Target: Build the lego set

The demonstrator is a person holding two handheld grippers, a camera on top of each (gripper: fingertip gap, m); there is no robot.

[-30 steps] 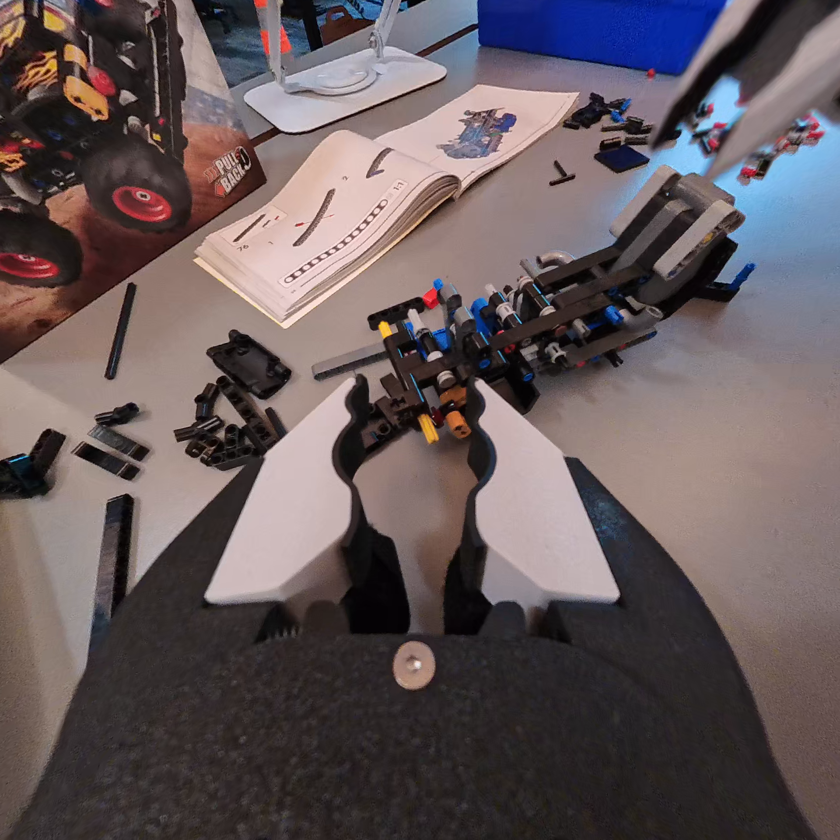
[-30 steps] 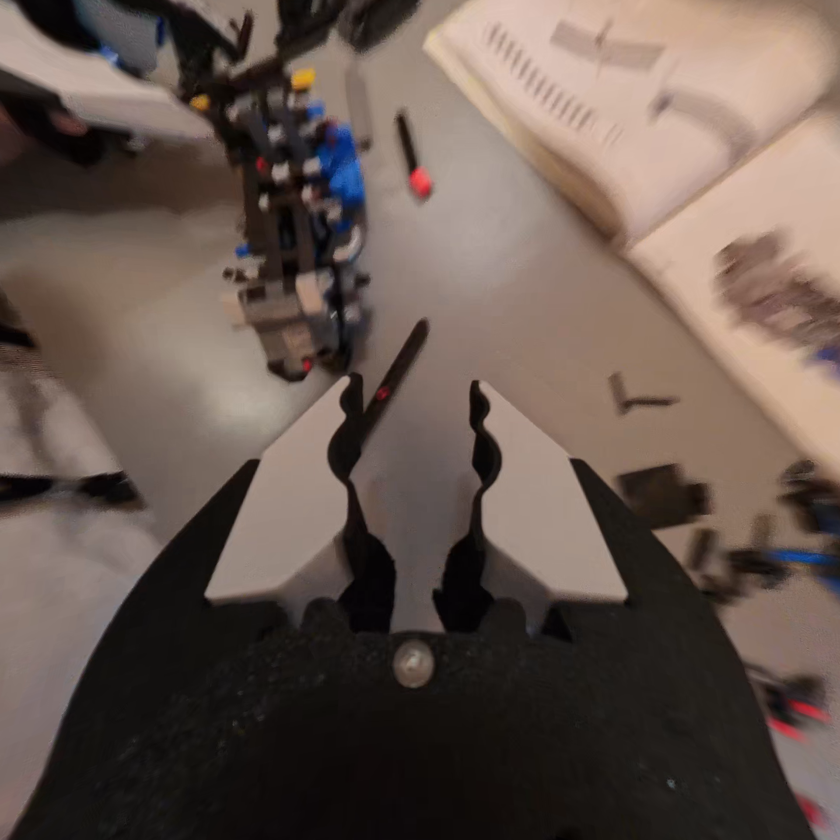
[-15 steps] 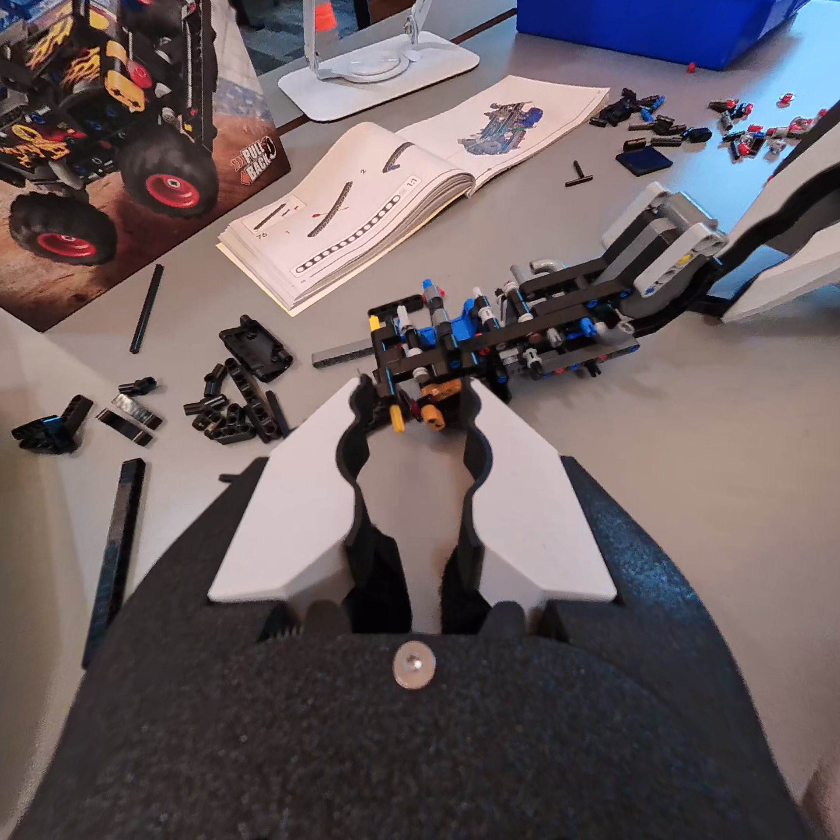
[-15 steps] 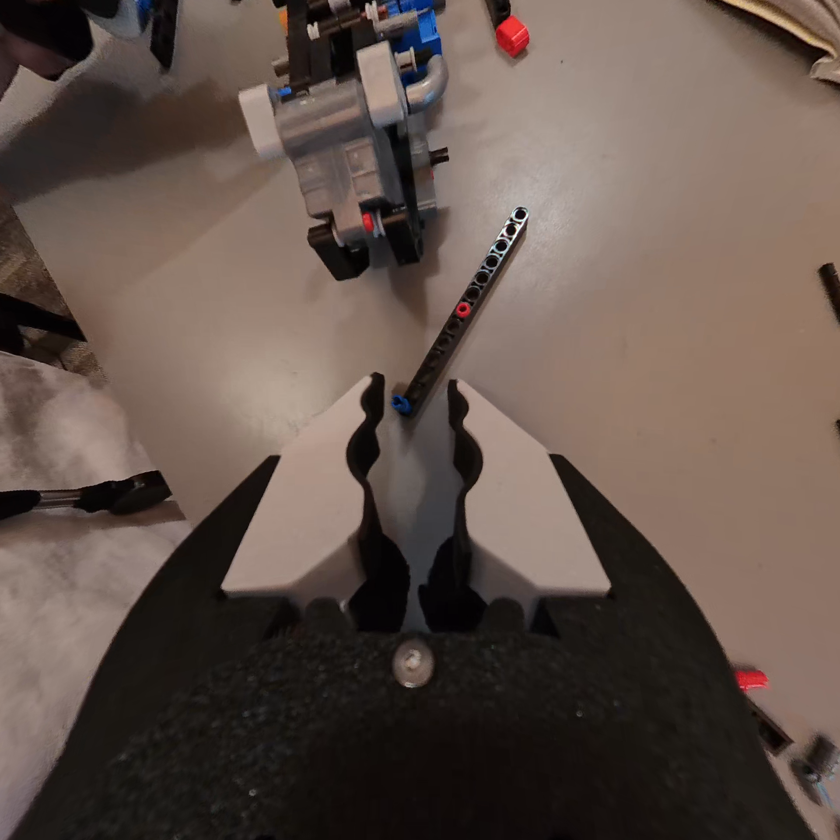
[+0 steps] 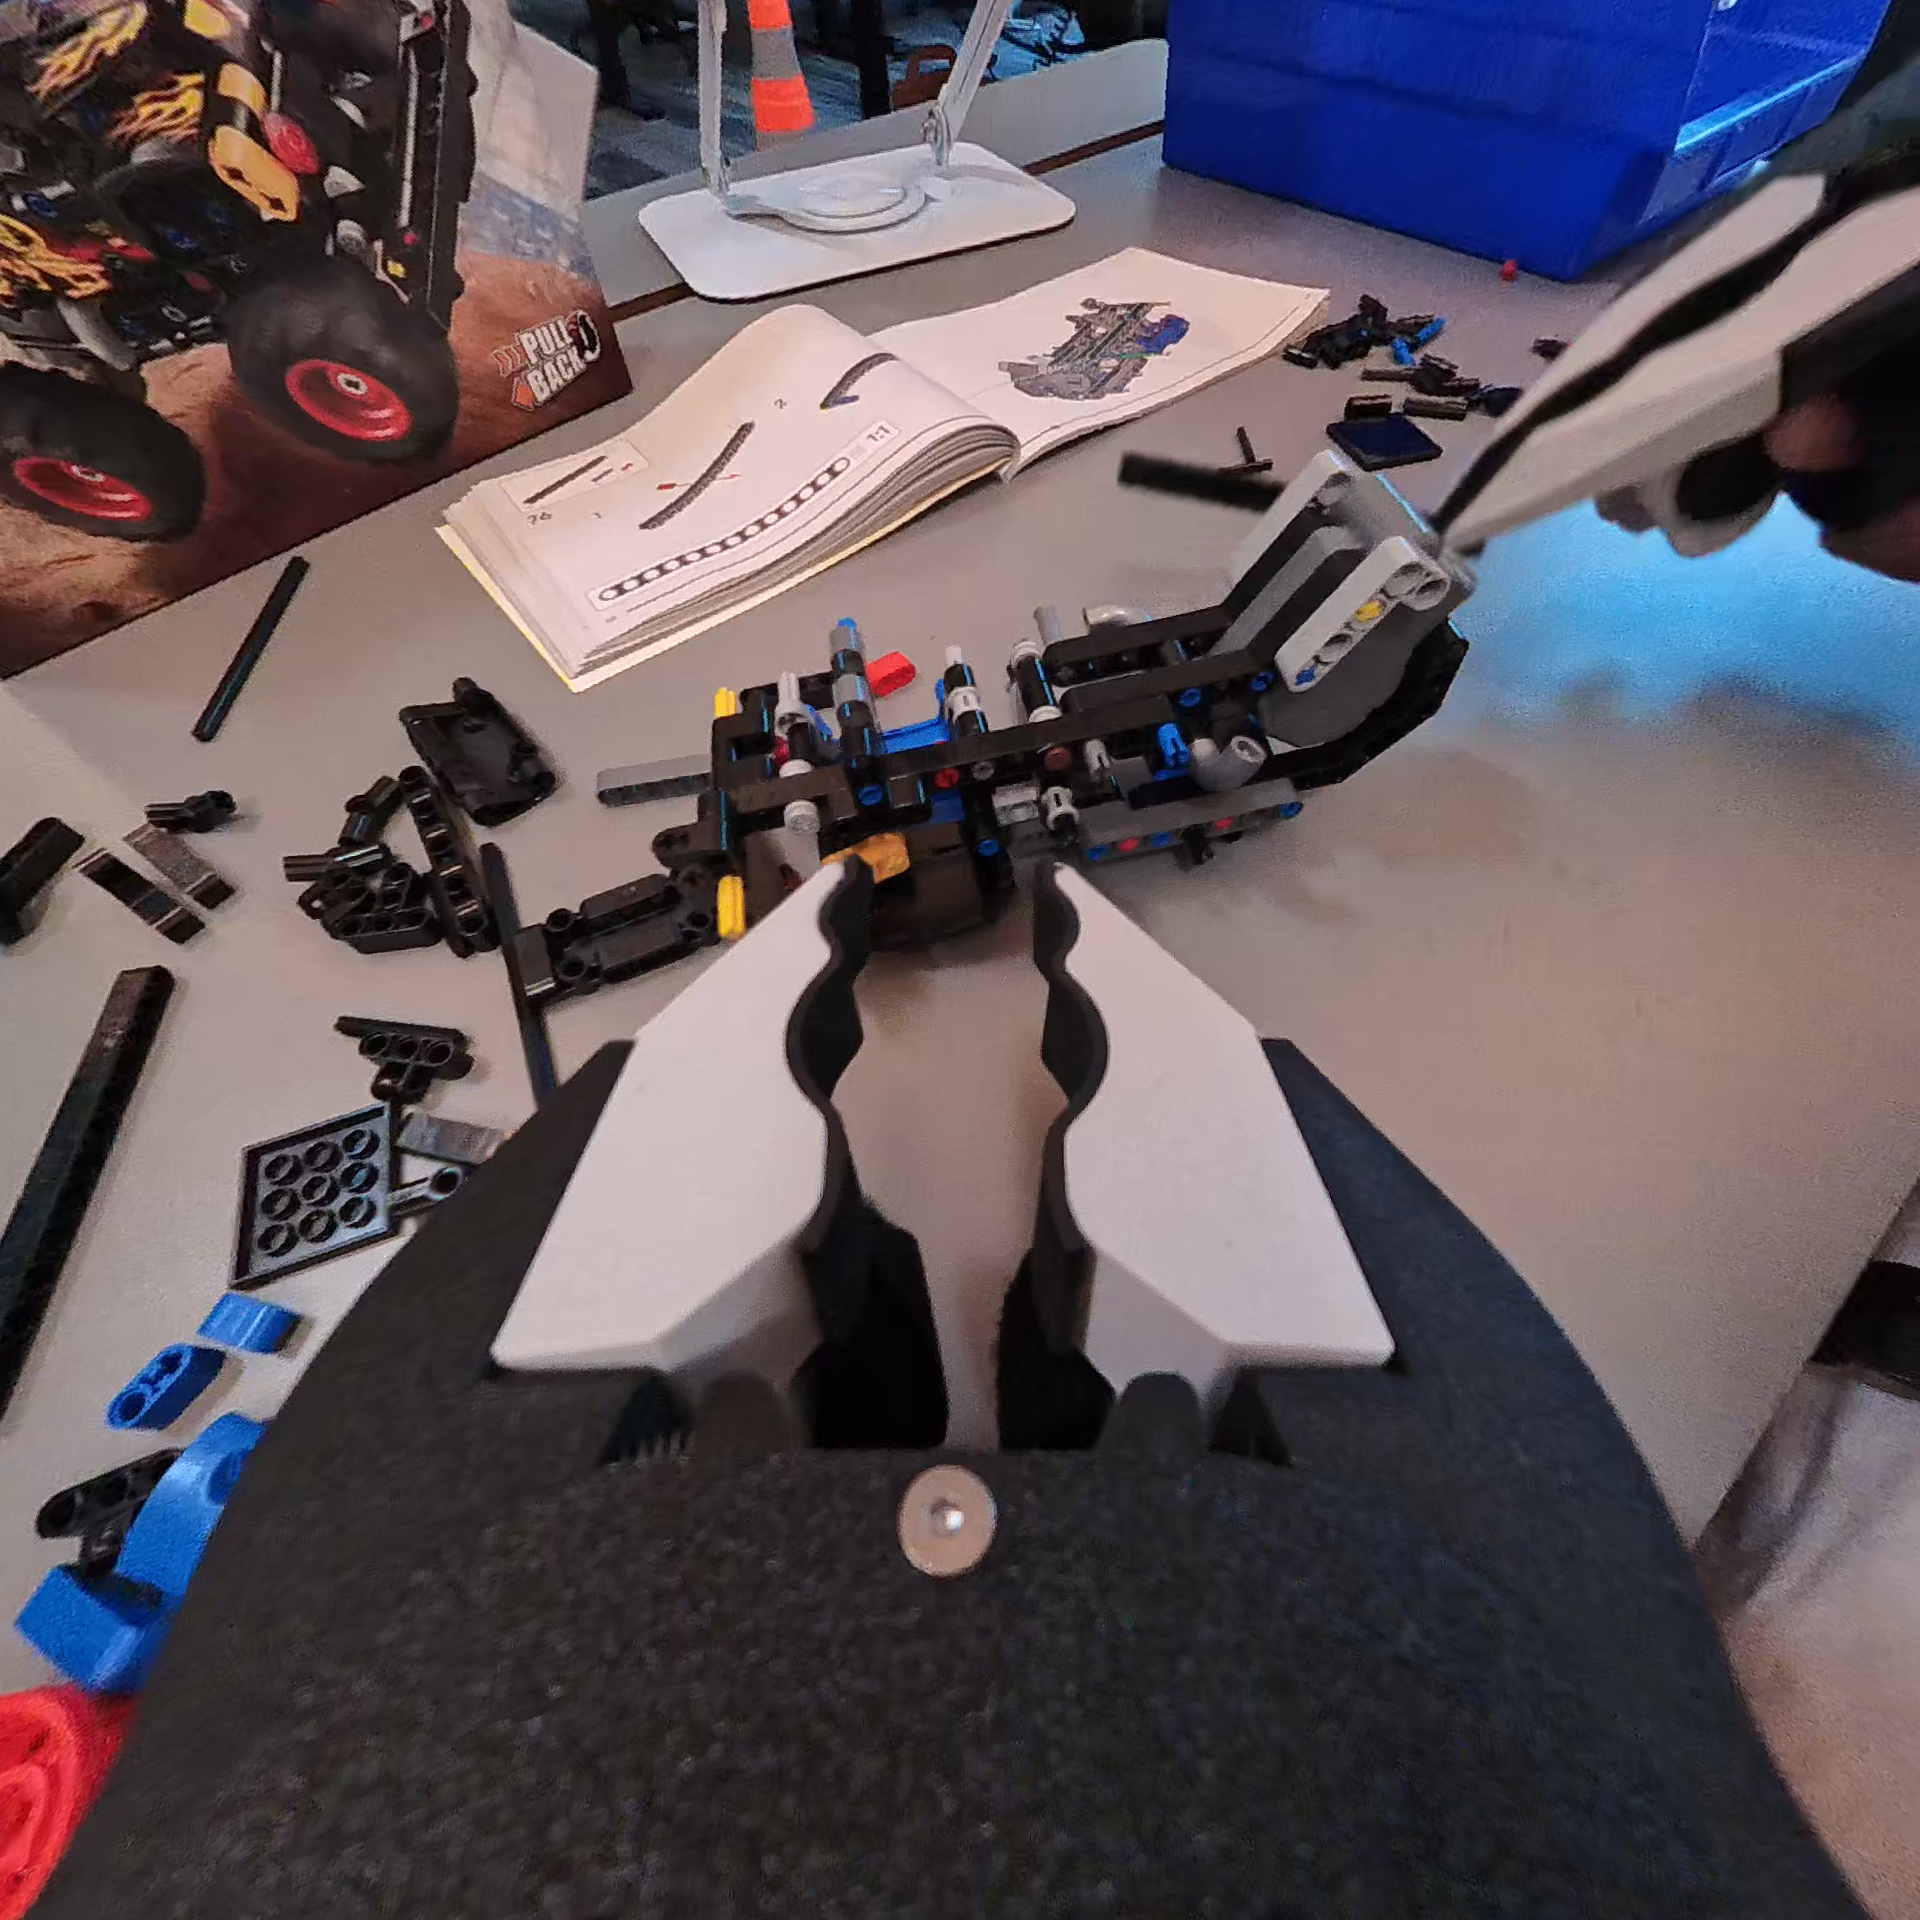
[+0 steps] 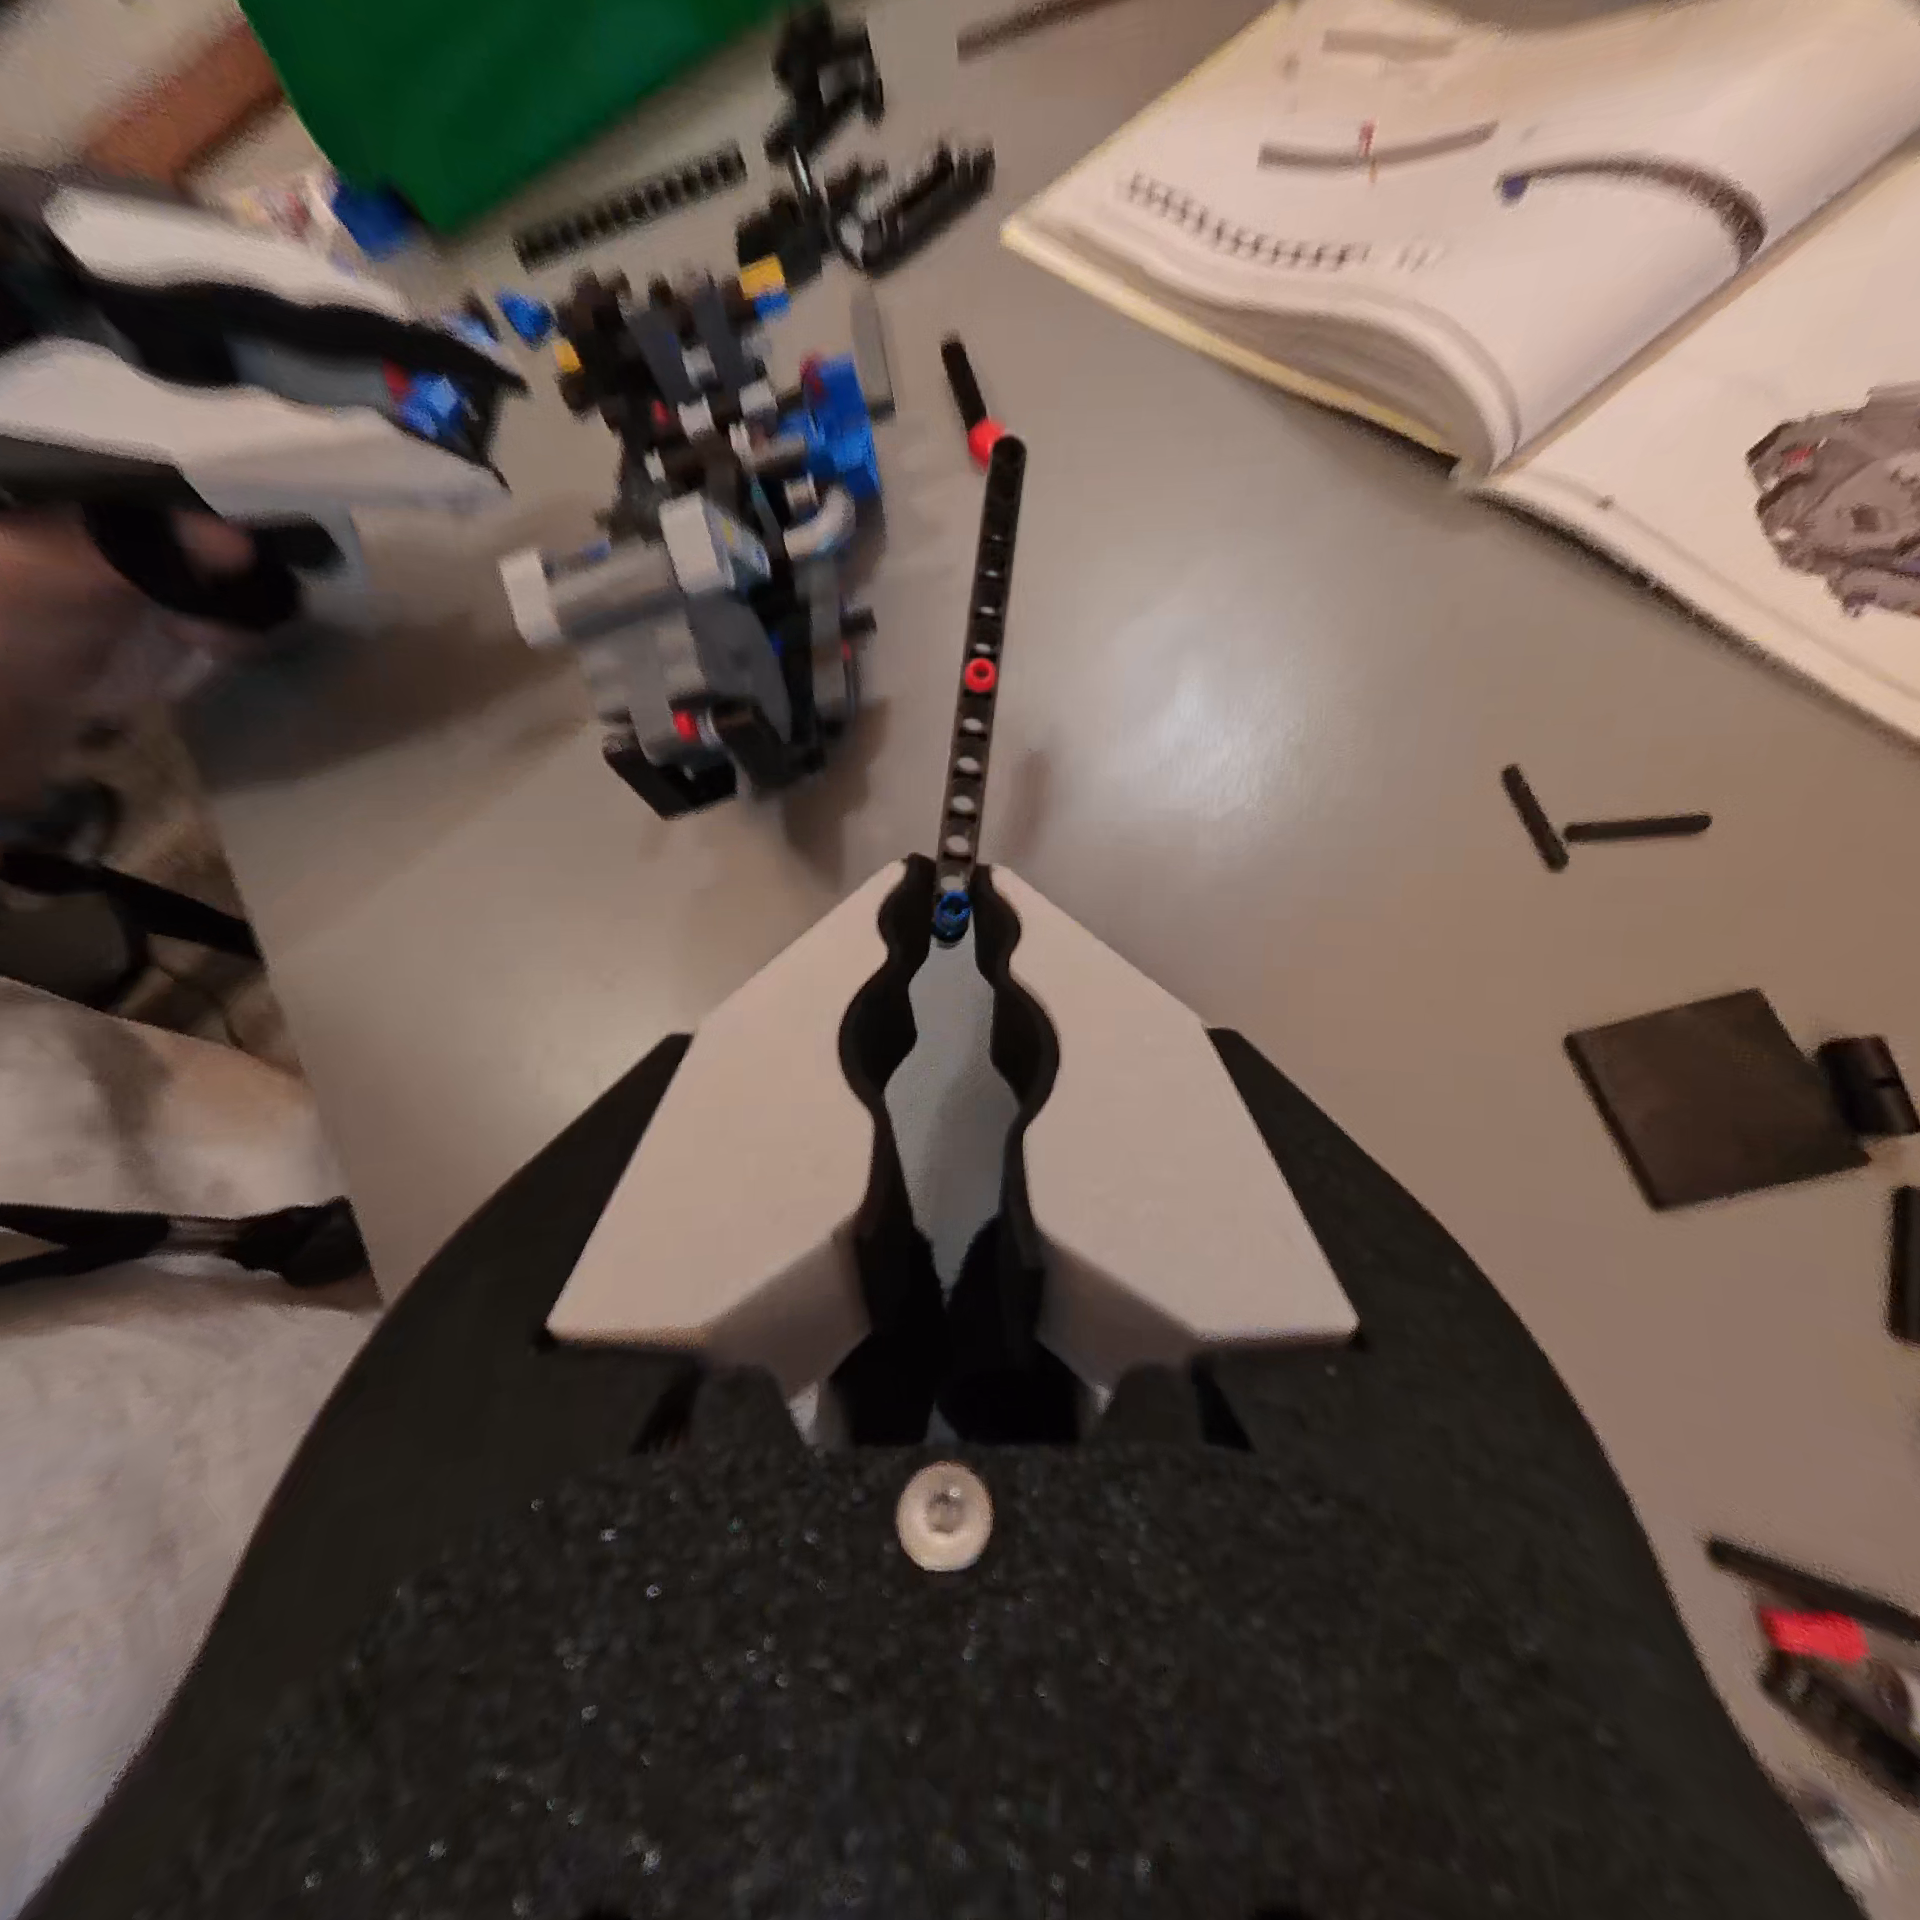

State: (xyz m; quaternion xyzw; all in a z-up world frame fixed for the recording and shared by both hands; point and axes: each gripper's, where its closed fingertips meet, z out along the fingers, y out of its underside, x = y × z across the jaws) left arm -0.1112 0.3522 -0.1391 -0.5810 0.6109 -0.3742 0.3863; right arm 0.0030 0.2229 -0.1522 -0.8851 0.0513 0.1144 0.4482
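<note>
Bare bench (image 5: 1558, 987) lies open to the right of the half-built chassis (image 5: 1039, 769). To its left, loose black pieces (image 5: 416, 873) crowd the way, and the open instruction booklet (image 5: 790, 468) blocks the far side. Small parts (image 6: 1725, 1091) dot the right gripper's (image 6: 951, 883) side.

Even, soft indoor light fills both views. The left wrist view is sharp at centre, though the right gripper (image 5: 1455, 530) at the upper right is smeared, with a bluish sheen on the desk (image 5: 1558, 935) beneath it. The right wrist view is softer: motion blur smears its edges, and a pale glare patch sits mid-desk. Wide-angle bending curves the borders.
</note>
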